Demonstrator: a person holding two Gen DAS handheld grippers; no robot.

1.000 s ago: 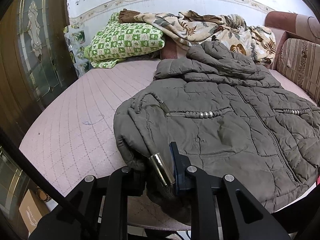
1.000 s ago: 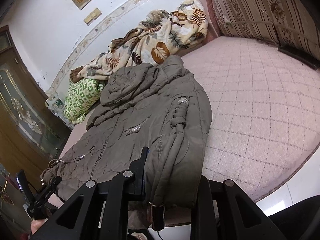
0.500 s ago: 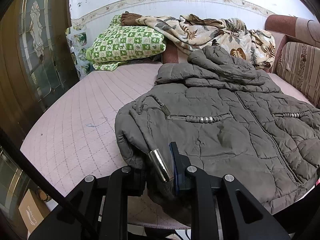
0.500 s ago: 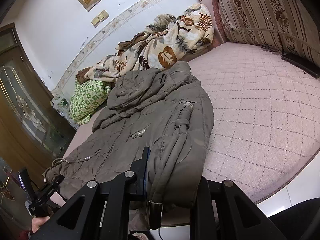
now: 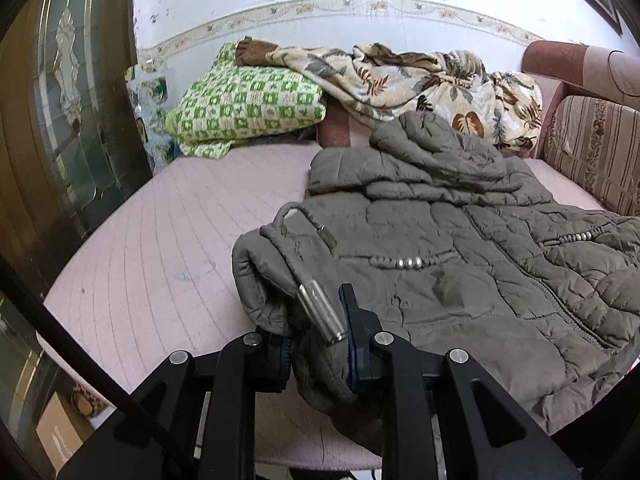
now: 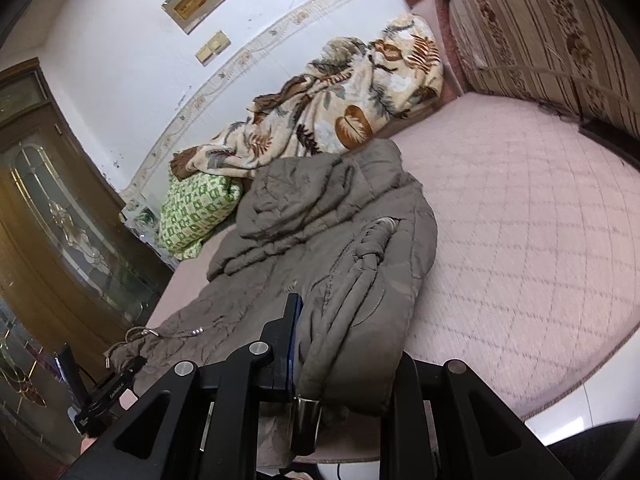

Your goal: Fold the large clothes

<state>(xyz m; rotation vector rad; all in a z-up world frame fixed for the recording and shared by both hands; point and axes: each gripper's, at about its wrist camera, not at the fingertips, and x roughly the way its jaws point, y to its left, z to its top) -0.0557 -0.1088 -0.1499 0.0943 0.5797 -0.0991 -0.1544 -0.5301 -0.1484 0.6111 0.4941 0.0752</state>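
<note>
1. Left wrist view: the left gripper [image 5: 316,344] is clamped on the near corner of the grey quilted jacket [image 5: 460,256], a metal cord tip [image 5: 322,312] between its fingers.
2. The right gripper [image 6: 340,360] pinches the jacket's [image 6: 320,240] opposite hem corner.
3. The jacket lies spread at the bed's [image 5: 160,248] near edge, hood toward the floral blanket [image 5: 420,76].

We see the jacket [image 5: 460,264] lying flat on the bed [image 5: 168,248], its hem at the near edge and hood toward the wall. Behind the hood lies the blanket [image 5: 400,76], draped over the pillow [image 5: 248,104] at its left; the sofa [image 5: 596,148] stands right.
</note>
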